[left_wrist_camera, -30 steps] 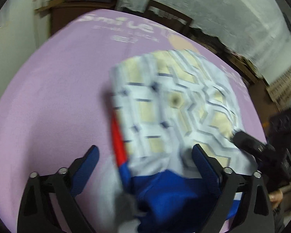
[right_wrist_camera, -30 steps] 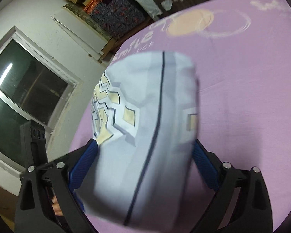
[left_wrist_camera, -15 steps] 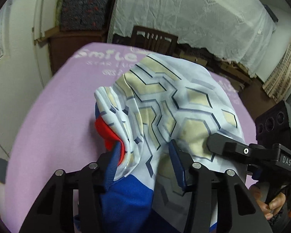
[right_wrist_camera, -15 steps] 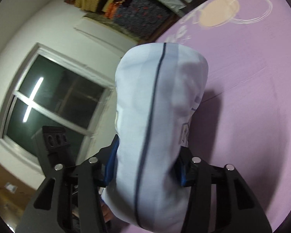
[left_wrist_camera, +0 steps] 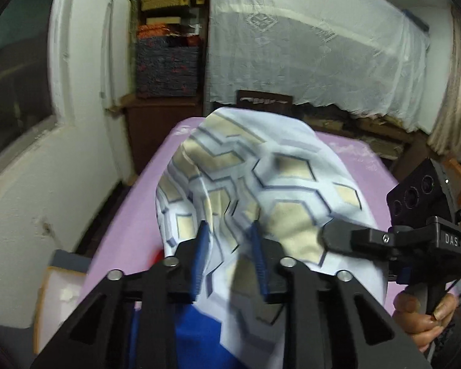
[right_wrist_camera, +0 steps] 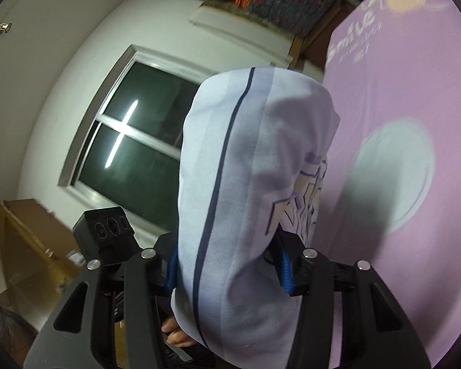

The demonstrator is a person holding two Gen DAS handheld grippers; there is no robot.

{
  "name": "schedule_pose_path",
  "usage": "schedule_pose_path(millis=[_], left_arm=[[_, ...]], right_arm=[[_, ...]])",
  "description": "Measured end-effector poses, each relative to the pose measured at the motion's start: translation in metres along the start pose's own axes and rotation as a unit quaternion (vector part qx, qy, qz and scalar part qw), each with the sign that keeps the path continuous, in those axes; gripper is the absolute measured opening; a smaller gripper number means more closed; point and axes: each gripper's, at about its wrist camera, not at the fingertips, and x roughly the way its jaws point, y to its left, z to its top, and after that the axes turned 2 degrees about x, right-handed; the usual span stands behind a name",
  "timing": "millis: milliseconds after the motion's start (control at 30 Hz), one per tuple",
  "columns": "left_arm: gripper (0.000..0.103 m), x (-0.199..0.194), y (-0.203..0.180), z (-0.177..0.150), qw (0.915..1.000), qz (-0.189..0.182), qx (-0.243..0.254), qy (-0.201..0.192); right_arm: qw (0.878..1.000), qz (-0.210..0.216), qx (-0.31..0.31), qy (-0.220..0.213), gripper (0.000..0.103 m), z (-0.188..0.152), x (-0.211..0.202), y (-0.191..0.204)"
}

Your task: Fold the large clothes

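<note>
**Both claws pinching a raised garment above a lilac surface**

Left wrist view: the left claw (left_wrist_camera: 230, 258), whose jaws have just been closing, pinches a bunched fold of the patterned garment (left_wrist_camera: 261, 181), pale blue with beige hexagons and a dark blue lower part. The cloth rises in a hump over the lilac sheet (left_wrist_camera: 132, 215). The right claw (left_wrist_camera: 338, 240) grips the same garment from the right, held by a hand (left_wrist_camera: 421, 323). Right wrist view: the right claw (right_wrist_camera: 230, 273) clamps a thick roll of the garment (right_wrist_camera: 249, 169), its plain side with a dark stripe upright before a window (right_wrist_camera: 132, 141). Whether the sheet covers a desk or a bed cannot be told.
</note>
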Motion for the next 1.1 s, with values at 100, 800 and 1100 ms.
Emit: schedule_pose_path(millis=[100, 800, 1100], left_arm=[[0.026, 0.012, 0.013, -0.025, 0.9992, 0.001, -0.022, 0.033], [0.092, -0.01, 0.01, -0.074, 0.9959, 0.074, -0.045, 0.026], [0.099, -0.078, -0.03, -0.107, 0.9971, 0.074, -0.007, -0.015]], right_arm=[[1.0, 0.005, 0.009, 0.017, 0.047, -0.015, 0.013, -0.008], [0.917, -0.367, -0.144, -0.056, 0.079, -0.069, -0.045, 0.005], [0.882, -0.401, -0.231, -0.093, 0.087, -0.146, -0.044, 0.09]])
